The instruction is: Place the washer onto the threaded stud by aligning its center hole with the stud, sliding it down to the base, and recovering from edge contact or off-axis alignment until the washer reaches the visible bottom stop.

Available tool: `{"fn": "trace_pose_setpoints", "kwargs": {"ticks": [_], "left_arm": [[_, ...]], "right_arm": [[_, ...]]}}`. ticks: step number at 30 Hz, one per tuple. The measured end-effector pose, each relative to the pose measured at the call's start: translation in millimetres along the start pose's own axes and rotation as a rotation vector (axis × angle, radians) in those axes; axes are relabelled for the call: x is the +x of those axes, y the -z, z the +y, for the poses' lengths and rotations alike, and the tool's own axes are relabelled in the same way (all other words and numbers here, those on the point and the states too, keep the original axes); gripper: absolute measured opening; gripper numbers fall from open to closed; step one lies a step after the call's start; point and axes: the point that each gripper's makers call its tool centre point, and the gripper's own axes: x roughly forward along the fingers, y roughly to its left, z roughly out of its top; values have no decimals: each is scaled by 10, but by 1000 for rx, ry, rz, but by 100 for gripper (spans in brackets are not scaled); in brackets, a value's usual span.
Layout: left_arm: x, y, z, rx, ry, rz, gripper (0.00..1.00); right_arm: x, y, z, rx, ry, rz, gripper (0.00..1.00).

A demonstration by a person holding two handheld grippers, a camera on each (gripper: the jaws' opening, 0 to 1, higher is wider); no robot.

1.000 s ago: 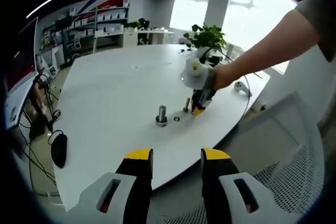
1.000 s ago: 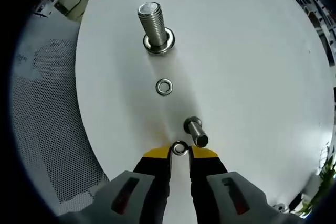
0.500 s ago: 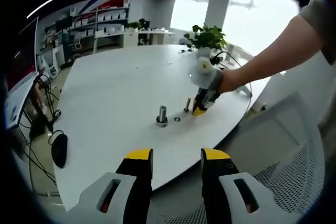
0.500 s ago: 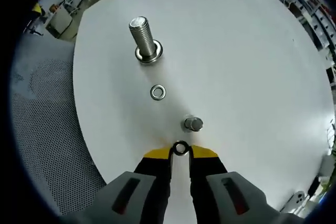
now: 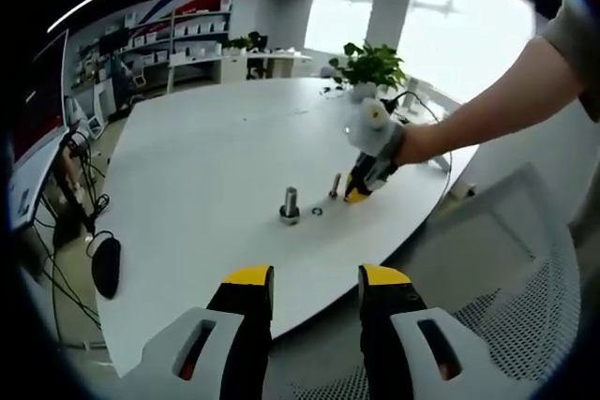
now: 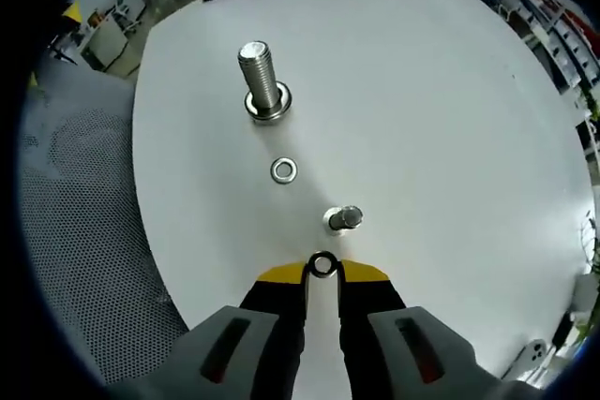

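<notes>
Left gripper view. My left hand-held gripper (image 5: 316, 289) has its jaws parted wide, nothing between them, held off the near edge of the white counter (image 5: 206, 166). On the counter I see the large threaded stud (image 5: 290, 204) upright, a loose washer (image 5: 317, 211) lying flat just beside it, and a smaller stud (image 5: 335, 185) upright beyond. My right hand-held gripper (image 5: 358, 194) hangs near the smaller stud. A potted plant (image 5: 367, 67) stands at the far edge; a black mouse (image 5: 106, 266) lies to the left.

Right gripper view. My right hand-held gripper (image 6: 322, 267) is closed narrow on a small washer (image 6: 322, 264), pinched at the yellow tips above the counter (image 6: 450, 119). The smaller stud (image 6: 345, 218) stands just ahead of the held washer, apart from it. Further on lies the loose washer (image 6: 284, 171), then the large threaded stud (image 6: 260, 81), upright on its round base. A mesh chair (image 6: 84, 259) shows past the counter edge.
</notes>
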Motion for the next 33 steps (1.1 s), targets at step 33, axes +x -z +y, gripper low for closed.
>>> {"fn": "trace_pose_setpoints", "kwargs": {"ticks": [33], "left_arm": [[-4,15,-2,-7,1,4,34]], "right_arm": [[-513,-326,-127,26,49,-206,13]]}}
